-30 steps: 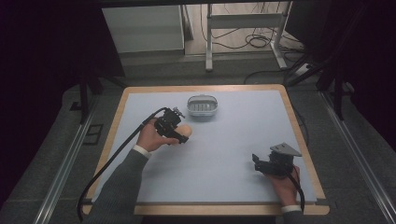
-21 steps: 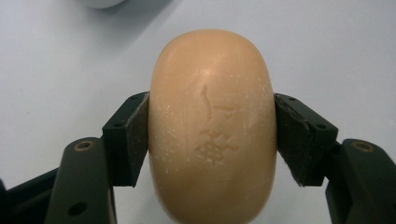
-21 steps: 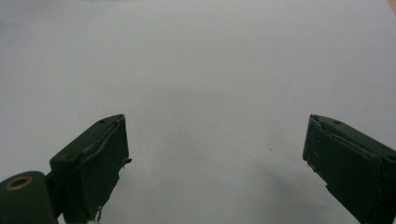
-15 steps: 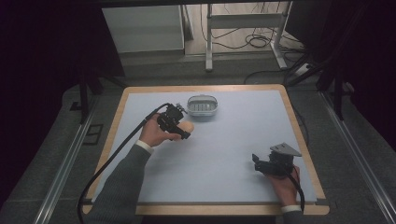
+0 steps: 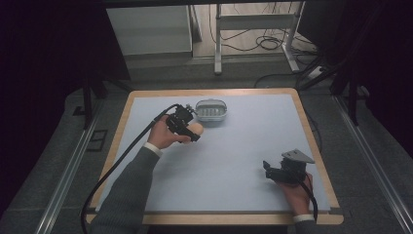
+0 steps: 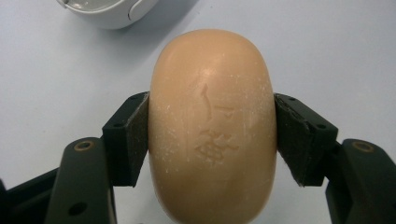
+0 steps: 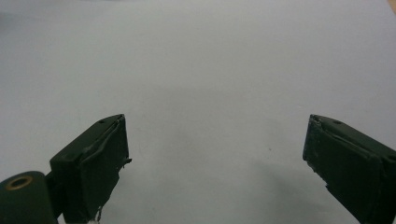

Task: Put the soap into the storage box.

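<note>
Right gripper (image 5: 272,171): down at the near right of the table (image 5: 253,146), jaws spread wide over bare surface, nothing between them.
Left gripper (image 5: 191,130): farther back on the left, both pads pinching the tan soap bar (image 6: 212,140) by its sides.
Soap bar: clear of the table, just short of the dish.
White soap dish (image 5: 211,111): right behind, near the far edge.

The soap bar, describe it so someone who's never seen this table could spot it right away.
On the pale blue table top, look toward the far edge, just left of the oval grey soap dish. There the left gripper clamps a rounded, peach-coloured soap bar. It alone is warm-coloured, with characters stamped into its face.
</note>
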### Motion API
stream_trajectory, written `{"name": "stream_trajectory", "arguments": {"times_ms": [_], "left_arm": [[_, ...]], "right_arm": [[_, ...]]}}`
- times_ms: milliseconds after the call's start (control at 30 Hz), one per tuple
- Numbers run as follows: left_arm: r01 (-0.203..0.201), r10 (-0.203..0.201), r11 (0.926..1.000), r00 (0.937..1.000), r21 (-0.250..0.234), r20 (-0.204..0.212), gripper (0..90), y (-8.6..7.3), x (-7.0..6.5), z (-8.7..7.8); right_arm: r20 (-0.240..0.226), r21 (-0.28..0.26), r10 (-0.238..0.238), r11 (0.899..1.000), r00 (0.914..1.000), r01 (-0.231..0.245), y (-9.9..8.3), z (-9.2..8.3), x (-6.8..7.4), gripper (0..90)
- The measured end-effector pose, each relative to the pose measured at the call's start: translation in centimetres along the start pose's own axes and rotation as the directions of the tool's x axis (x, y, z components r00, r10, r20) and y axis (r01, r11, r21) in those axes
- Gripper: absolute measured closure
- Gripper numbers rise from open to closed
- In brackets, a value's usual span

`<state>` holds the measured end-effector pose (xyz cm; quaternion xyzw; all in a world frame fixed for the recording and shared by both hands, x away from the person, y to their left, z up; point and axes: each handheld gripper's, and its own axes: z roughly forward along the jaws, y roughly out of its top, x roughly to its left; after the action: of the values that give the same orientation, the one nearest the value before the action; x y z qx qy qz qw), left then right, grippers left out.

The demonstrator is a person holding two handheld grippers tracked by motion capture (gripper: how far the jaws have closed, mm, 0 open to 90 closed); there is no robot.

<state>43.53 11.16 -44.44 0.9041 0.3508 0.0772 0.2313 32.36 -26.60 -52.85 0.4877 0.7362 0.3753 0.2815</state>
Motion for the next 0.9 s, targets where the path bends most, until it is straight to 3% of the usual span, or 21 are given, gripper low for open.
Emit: {"name": "stream_trajectory", "arguments": {"times_ms": [367, 900], "left_arm": [[0.004, -0.004, 1.0000, 0.9998, -0.003, 0.018, 32.8, 1.0, 0.5, 0.4], [0.010, -0.010, 0.9999, 0.9999, -0.004, 0.010, 32.8, 2.2, 1.5, 0.8]], "right_arm": [[0.000, 0.000, 0.001, 1.000, 1.0000, -0.001, 0.0, 0.0, 0.0, 6.7], [0.002, 0.003, 0.002, 1.000, 1.0000, -0.002, 0.0, 0.0, 0.0, 6.7]]}}
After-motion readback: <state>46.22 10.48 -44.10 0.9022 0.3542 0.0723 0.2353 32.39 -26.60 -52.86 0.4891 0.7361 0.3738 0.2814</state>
